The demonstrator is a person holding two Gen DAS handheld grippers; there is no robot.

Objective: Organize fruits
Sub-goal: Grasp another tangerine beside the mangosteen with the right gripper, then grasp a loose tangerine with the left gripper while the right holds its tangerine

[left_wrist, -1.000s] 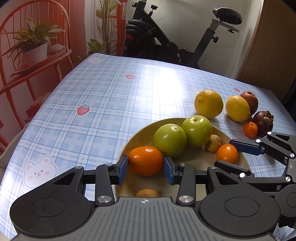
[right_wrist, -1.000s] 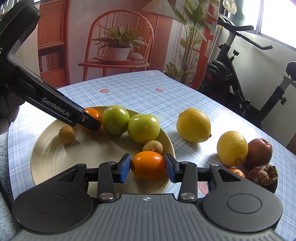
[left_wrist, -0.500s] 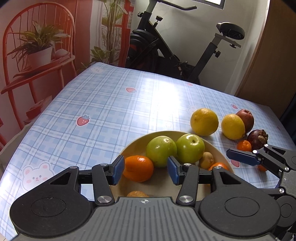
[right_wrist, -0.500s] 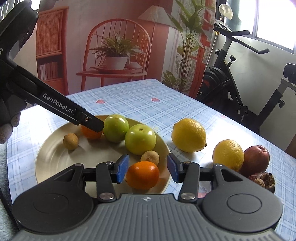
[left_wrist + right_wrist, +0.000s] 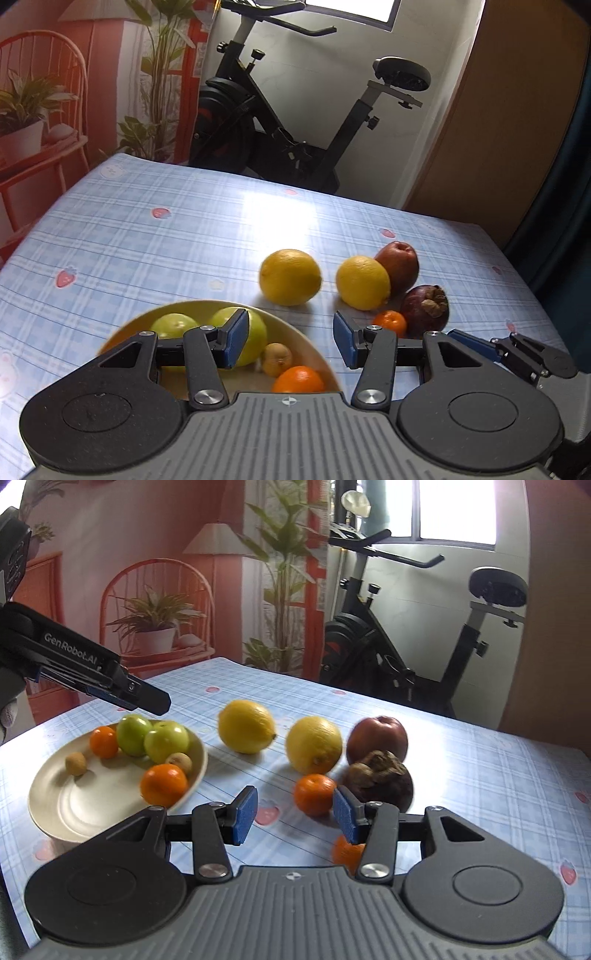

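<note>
With both our left gripper [image 5: 286,341] and right gripper [image 5: 293,814] parted and empty, we have freed them for the loose fruit, a mandarin [image 5: 314,794] near the plate [image 5: 92,805] toward the table's [image 5: 480,775] near edge.

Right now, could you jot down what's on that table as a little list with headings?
Plate: two green apples, two oranges, two small brown fruits
On cloth: two lemons, red apple, mangosteen, two small oranges
Left gripper: open, empty
Right gripper: open, empty
</note>
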